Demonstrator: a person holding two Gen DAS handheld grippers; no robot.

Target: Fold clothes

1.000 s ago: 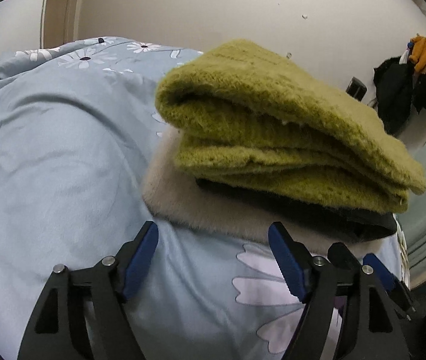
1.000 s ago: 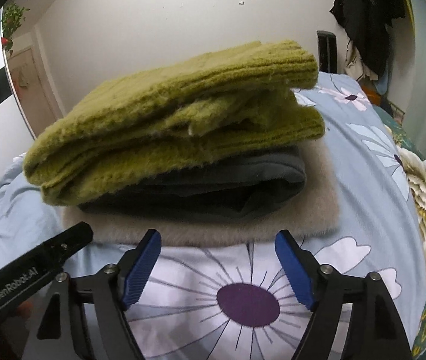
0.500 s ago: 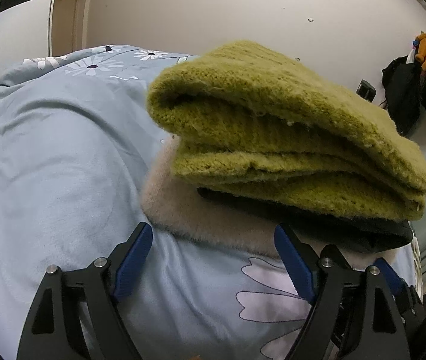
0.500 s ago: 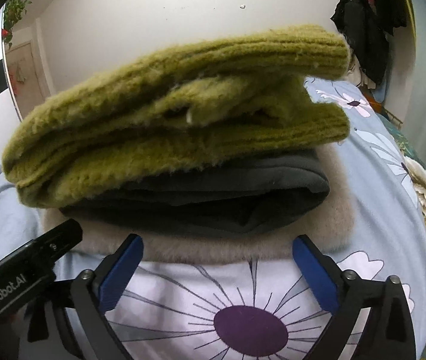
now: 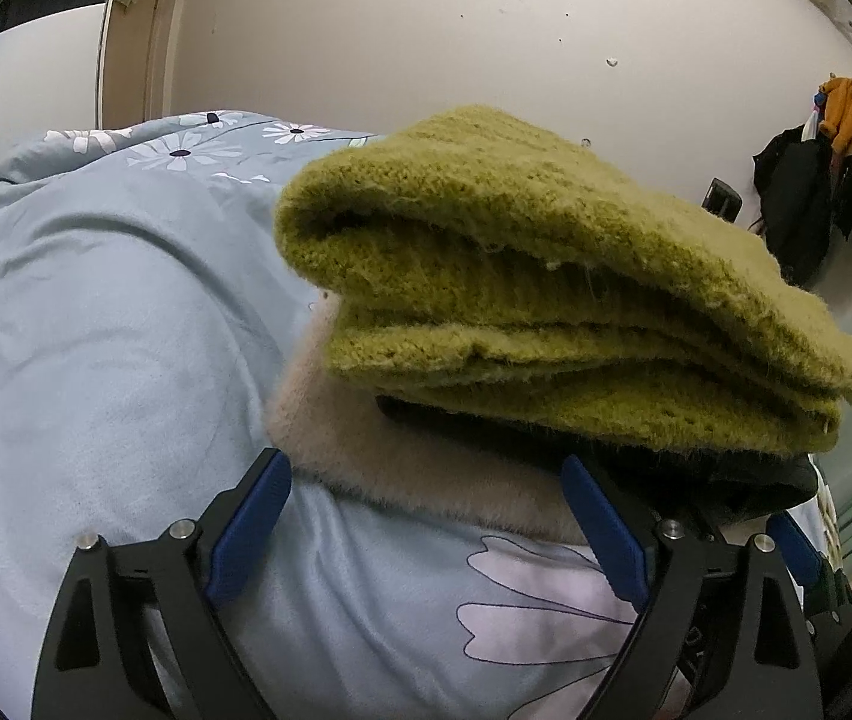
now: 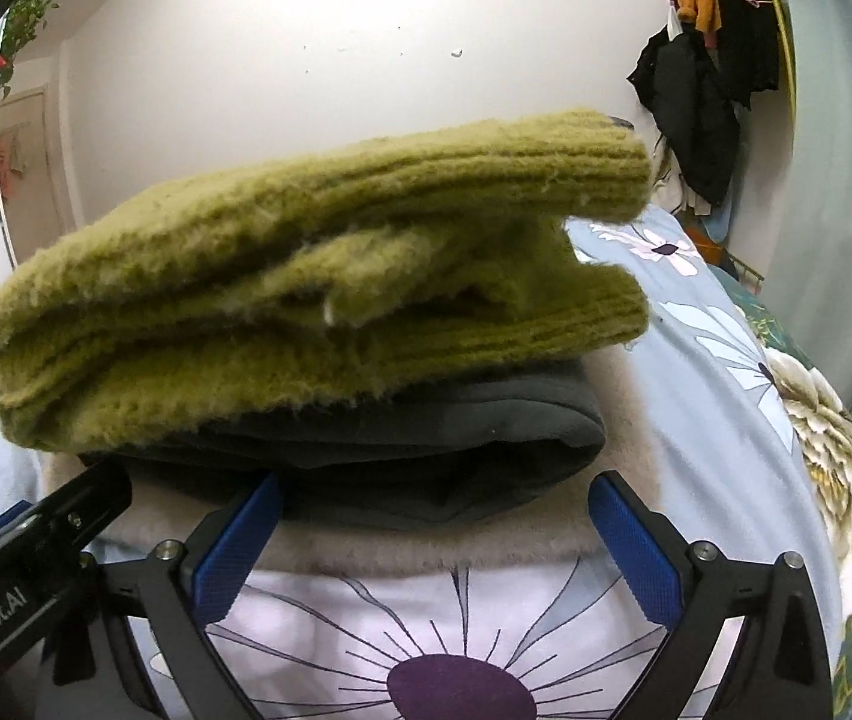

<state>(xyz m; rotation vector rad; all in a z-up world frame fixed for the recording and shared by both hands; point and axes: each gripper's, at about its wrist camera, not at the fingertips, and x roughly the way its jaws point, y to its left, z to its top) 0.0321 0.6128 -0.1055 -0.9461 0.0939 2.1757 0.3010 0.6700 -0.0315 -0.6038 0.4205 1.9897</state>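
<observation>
A stack of folded clothes lies on the bed. On top is a folded olive-green knit sweater point(image 5: 546, 300), also in the right wrist view point(image 6: 306, 300). Under it is a dark grey garment point(image 6: 426, 450), barely seen in the left wrist view point(image 5: 726, 474). At the bottom is a beige fluffy garment point(image 5: 414, 456), also in the right wrist view point(image 6: 426, 546). My left gripper point(image 5: 426, 528) is open, its jaws at the beige garment's near edge. My right gripper point(image 6: 432, 540) is open, its jaws over the beige edge. Neither holds anything.
The bed has a light blue floral duvet point(image 5: 96, 360), with a large purple-centred flower print point(image 6: 462, 684) under my right gripper. Dark clothes hang on a rack point(image 6: 708, 60) by the wall at the right. The left gripper's body point(image 6: 24, 570) shows at lower left.
Both grippers have moved closer to the stack, which now looms larger. The right gripper's jaws have spread wider and now reach the beige garment's edge.
</observation>
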